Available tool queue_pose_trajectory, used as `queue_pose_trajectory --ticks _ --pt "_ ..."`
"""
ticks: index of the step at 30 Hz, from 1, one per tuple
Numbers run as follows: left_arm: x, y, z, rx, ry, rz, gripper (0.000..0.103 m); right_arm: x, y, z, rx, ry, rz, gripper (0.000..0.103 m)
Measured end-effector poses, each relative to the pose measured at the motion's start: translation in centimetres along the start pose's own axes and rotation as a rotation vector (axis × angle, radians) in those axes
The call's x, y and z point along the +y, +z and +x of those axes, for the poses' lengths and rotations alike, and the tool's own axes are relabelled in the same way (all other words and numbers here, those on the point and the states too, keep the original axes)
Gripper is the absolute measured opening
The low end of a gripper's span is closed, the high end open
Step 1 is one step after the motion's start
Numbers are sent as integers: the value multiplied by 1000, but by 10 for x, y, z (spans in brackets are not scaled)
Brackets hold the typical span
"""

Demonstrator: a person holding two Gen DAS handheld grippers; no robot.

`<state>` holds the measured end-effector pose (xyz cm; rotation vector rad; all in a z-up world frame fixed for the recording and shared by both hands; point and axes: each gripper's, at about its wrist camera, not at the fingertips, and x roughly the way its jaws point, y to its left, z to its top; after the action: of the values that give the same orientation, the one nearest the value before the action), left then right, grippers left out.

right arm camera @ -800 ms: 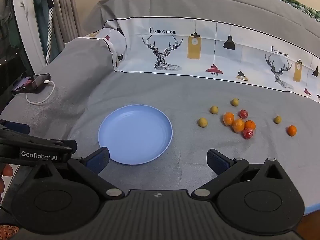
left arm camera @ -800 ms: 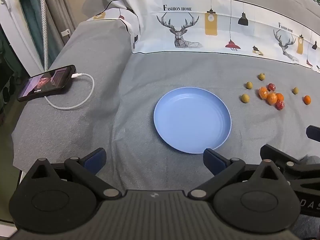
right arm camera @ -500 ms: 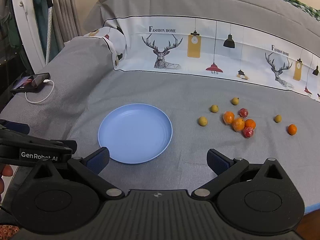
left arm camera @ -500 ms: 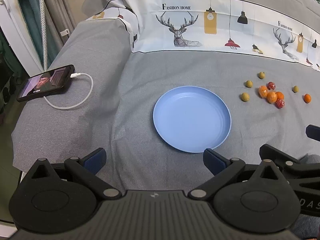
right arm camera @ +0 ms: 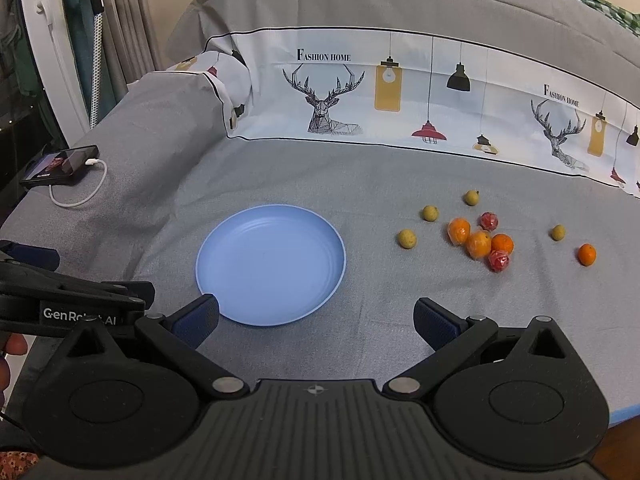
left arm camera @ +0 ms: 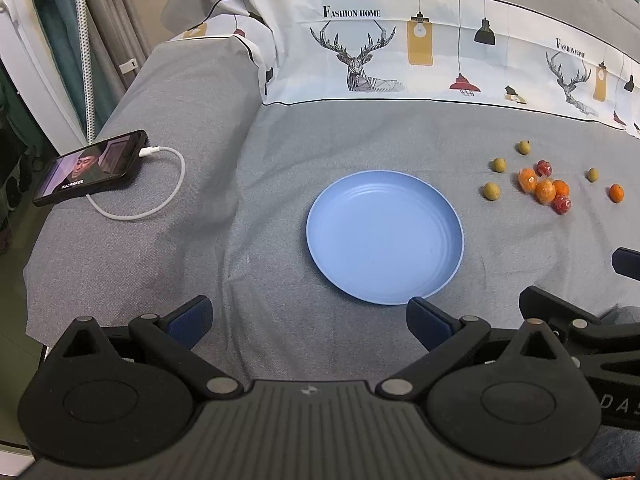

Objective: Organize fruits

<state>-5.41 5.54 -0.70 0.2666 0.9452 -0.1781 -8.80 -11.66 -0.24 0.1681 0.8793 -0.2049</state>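
Note:
An empty light blue plate (left arm camera: pixel 384 236) lies on the grey bedspread; it also shows in the right wrist view (right arm camera: pixel 270 264). Right of it lie several small fruits: orange ones (right arm camera: pixel 478 242), red ones (right arm camera: pixel 498 260) and yellow-green ones (right arm camera: pixel 407 238); the cluster also shows in the left wrist view (left arm camera: pixel 544 190). My left gripper (left arm camera: pixel 308 318) is open and empty, near the plate's near rim. My right gripper (right arm camera: pixel 316 320) is open and empty, just short of the plate and well short of the fruits.
A phone (left arm camera: pixel 90 166) with a white charging cable (left arm camera: pixel 160 184) lies at the bed's left edge. A printed white pillow strip (right arm camera: pixel 400 92) runs along the back. The other gripper shows at each view's side (right arm camera: pixel 72 300).
Both views have crept slightly forward and shifted a little. Nothing on the bed has moved. Both grippers stay open.

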Motion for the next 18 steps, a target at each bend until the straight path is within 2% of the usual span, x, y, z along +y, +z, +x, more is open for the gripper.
queue_pose_trajectory --ticks 18 --pt "1 -1 5 17 3 3 103 0 -2 7 10 0 -2 103"
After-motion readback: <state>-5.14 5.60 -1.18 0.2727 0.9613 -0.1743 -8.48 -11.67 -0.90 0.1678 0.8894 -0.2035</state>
